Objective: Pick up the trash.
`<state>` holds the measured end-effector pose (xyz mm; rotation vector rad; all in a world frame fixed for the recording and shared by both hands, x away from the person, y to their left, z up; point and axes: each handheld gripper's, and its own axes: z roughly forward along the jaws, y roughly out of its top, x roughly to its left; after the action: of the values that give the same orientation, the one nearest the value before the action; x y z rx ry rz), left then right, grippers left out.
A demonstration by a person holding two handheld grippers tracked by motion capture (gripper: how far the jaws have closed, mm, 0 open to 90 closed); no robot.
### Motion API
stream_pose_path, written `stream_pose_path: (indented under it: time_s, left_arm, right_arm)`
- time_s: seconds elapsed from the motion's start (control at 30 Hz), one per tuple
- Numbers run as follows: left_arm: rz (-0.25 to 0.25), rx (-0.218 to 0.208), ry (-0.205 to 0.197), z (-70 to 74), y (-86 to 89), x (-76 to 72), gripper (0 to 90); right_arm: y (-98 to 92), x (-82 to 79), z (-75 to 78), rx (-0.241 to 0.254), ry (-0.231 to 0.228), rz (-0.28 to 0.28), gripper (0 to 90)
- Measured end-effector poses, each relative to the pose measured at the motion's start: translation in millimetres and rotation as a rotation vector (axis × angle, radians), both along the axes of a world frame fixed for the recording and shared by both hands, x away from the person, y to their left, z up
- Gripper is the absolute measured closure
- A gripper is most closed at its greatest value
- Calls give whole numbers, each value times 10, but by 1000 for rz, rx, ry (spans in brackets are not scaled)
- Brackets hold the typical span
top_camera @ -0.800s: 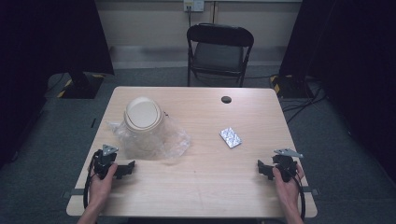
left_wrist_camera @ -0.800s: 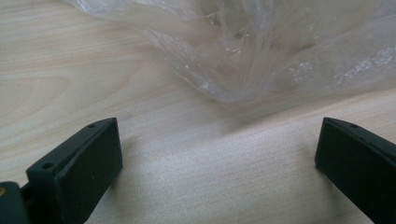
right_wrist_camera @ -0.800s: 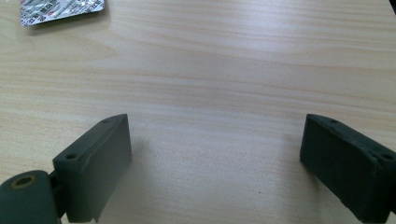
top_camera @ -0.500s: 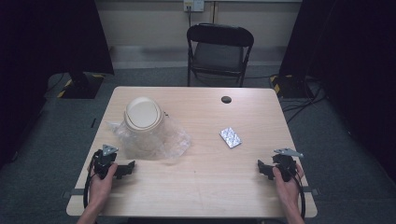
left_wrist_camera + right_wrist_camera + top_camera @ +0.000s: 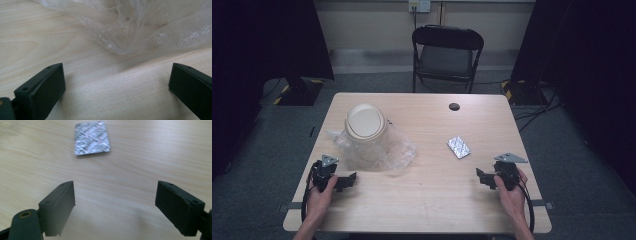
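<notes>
A silver foil blister pack of pills [image 5: 459, 147] lies flat on the pale wooden bench [image 5: 432, 200], right of centre, ahead of the right tool [image 5: 482, 176] and well apart from it, its long axis angled across that tool's line. The right tool's jaws are spread and empty. The left tool [image 5: 350, 178], also spread and empty, faces a crumpled clear plastic bag [image 5: 397, 150] around a tan-lidded jar [image 5: 364, 122], far from the pack.

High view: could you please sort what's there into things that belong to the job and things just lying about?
In the job:
- blister pack, ahead of the open right tongs
- clear plastic bag, near the open left tongs
- lidded jar

Lying about:
- folding chair
</notes>
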<state>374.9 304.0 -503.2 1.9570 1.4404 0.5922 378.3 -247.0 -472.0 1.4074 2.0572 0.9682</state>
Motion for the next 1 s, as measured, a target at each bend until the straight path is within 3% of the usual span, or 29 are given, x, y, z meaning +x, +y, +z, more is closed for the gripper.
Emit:
stream_pose_path:
  time_s: [0.23,0.27,0.43,0.9,1.0]
  left_arm:
    - [0,0,0,0,0,0,0]
    - [0,0,0,0,0,0,0]
    - [-2,1,0,0,2,0,0]
    - [-10,1,1,0,8,-1,0]
    - [-10,1,1,0,8,-1,0]
  right_arm:
    - [265,68,105,18,-20,75,159]
    - [351,98,131,27,-28,109,164]
    - [542,148,184,35,-23,166,171]
    - [1269,345,425,43,-61,345,222]
    - [1500,389,504,52,-78,405,243]
